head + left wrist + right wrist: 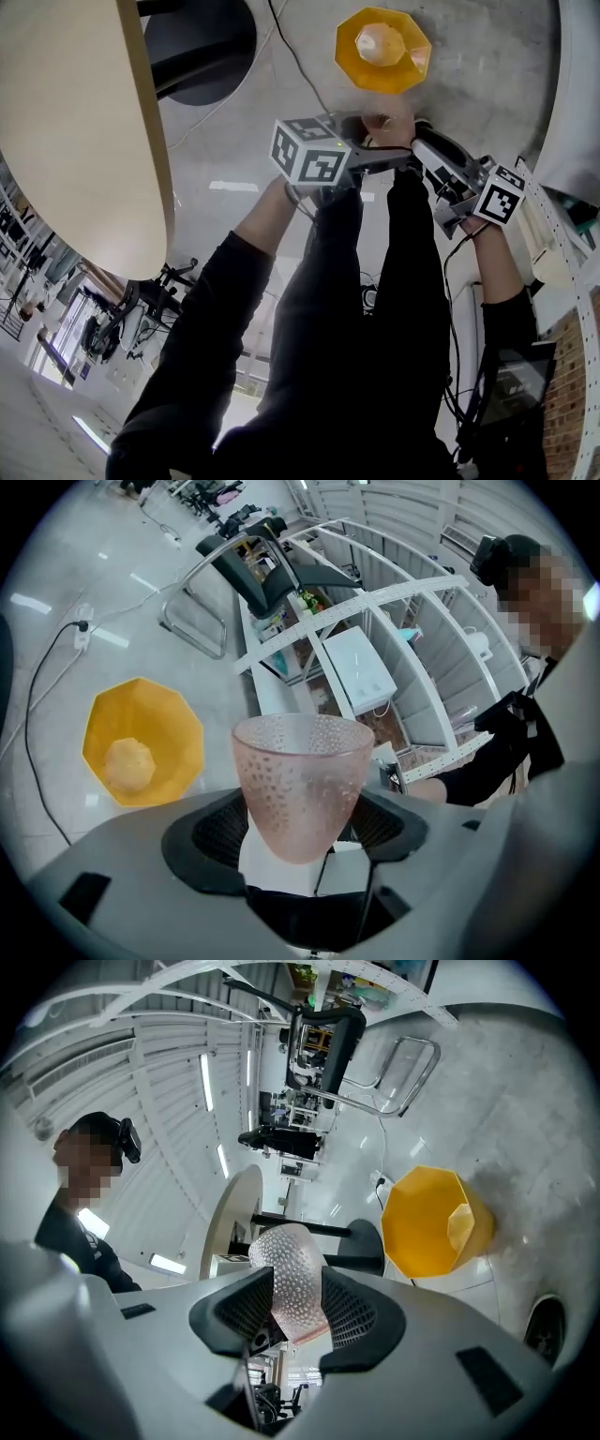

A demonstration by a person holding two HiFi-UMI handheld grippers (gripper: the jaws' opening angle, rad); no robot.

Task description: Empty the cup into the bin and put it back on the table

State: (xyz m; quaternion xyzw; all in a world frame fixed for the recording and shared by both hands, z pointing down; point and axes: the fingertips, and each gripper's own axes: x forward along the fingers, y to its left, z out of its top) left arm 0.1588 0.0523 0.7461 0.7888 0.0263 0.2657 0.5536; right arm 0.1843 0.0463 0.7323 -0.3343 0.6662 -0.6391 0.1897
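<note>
A pink dimpled cup stands between the pads of my left gripper, which is shut on its lower part; the cup looks empty. Seen from the head, that cup hangs just short of the yellow bin on the floor. A pale crumpled ball lies inside the bin. My left gripper reaches in from the left. Close by on the right, my right gripper points at the cup. Its jaws stand open, and the cup shows beyond them, with the bin to the right.
A round pale table fills the left of the head view, with a black chair base beside it. A cable trails over the grey floor near the bin. White shelving stands on the far side.
</note>
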